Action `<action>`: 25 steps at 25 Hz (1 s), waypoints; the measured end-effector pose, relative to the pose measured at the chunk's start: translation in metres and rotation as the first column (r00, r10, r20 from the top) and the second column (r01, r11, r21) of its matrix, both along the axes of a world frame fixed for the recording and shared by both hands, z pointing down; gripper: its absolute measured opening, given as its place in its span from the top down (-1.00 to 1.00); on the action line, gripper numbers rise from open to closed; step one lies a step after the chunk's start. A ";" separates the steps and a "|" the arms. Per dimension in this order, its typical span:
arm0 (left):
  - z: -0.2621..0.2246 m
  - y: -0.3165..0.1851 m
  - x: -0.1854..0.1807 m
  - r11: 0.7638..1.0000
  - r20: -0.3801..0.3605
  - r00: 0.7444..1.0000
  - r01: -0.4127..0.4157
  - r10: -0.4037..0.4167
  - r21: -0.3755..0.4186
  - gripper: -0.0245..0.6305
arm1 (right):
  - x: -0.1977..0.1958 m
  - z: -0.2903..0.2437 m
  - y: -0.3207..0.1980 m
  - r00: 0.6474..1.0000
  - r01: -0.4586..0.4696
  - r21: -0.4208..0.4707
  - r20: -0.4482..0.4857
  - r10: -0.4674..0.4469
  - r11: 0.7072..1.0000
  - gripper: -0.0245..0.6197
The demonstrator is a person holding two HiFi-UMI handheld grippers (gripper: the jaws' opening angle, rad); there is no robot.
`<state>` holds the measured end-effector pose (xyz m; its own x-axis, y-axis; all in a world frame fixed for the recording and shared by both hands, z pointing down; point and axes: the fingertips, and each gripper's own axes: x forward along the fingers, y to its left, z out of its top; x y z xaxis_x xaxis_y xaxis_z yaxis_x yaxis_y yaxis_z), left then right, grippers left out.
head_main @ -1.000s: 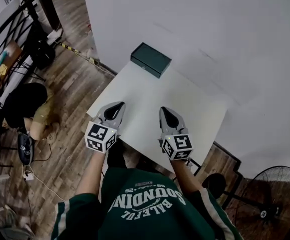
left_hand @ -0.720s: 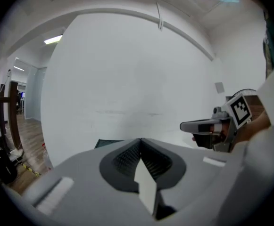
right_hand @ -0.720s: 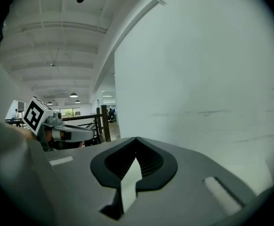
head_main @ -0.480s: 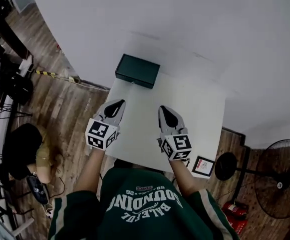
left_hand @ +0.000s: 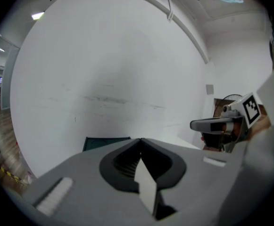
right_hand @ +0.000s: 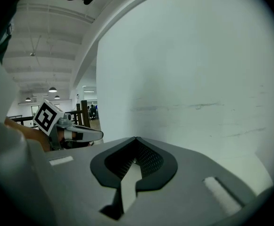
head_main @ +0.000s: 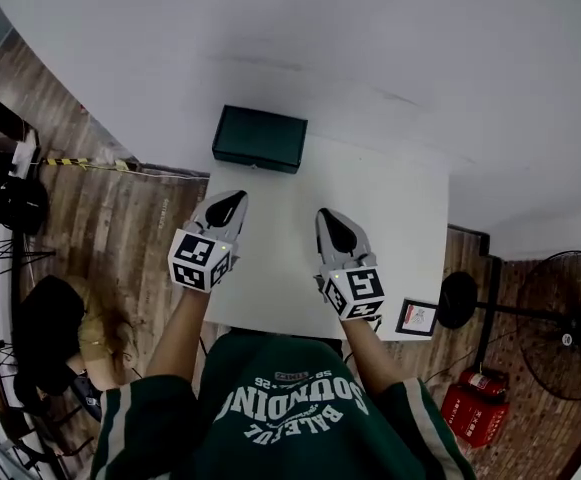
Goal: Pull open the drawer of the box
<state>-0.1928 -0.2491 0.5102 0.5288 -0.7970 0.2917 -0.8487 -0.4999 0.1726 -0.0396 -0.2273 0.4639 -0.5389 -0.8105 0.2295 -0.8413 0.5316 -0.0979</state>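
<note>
A dark green box (head_main: 260,138) lies at the far left corner of the white table (head_main: 390,228), against the wall; it also peeks above my left gripper's body as the box (left_hand: 103,141) in the left gripper view. My left gripper (head_main: 232,201) hovers over the table's left side, short of the box, its jaws shut with nothing between them. To its right my right gripper (head_main: 326,218) is level with it over the table's middle, its jaws also together and holding nothing. In the right gripper view only the white wall lies ahead.
A small framed card (head_main: 417,317) stands by the table's near right corner. A black fan (head_main: 565,323) and a red fire extinguisher (head_main: 475,408) are on the wooden floor to the right. A person (head_main: 60,338) crouches on the floor to the left.
The view has swung, so the box and table now sit squarer and nearer the middle. Both grippers have held their places in front of me, jaws unchanged.
</note>
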 end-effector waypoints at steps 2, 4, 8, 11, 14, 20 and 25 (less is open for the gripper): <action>0.016 -0.006 -0.002 0.999 -0.001 1.000 0.005 -0.005 -0.036 0.77 | 0.000 0.006 0.000 1.000 -0.004 -0.016 -0.006 0.004 1.000 0.92; 0.032 -0.009 -0.001 0.997 -0.002 1.000 0.006 -0.006 -0.072 0.77 | 0.000 0.012 0.000 1.000 -0.008 -0.033 -0.012 0.007 0.999 0.92; 0.063 -0.016 0.001 0.990 -0.002 1.000 0.006 -0.007 -0.140 0.77 | 0.003 0.025 -0.001 1.000 -0.013 -0.067 -0.020 0.012 0.998 0.92; 0.086 -0.027 0.001 0.983 0.009 1.000 0.013 -0.011 -0.183 0.76 | 0.006 0.033 -0.001 0.999 -0.019 -0.086 -0.028 0.017 0.996 0.92; 0.108 -0.040 0.002 0.970 0.008 1.000 0.010 -0.009 -0.243 0.76 | 0.006 0.042 0.001 0.999 -0.017 -0.101 -0.053 0.012 0.995 0.91; 0.146 -0.067 0.005 0.938 0.007 0.999 0.032 -0.031 -0.344 0.66 | 0.012 0.060 0.005 0.998 -0.026 -0.148 -0.063 0.017 0.989 0.92; 0.174 -0.095 0.005 0.905 0.003 0.997 0.070 -0.075 -0.421 0.48 | 0.026 0.072 0.005 0.996 -0.057 -0.180 -0.073 0.044 0.982 0.92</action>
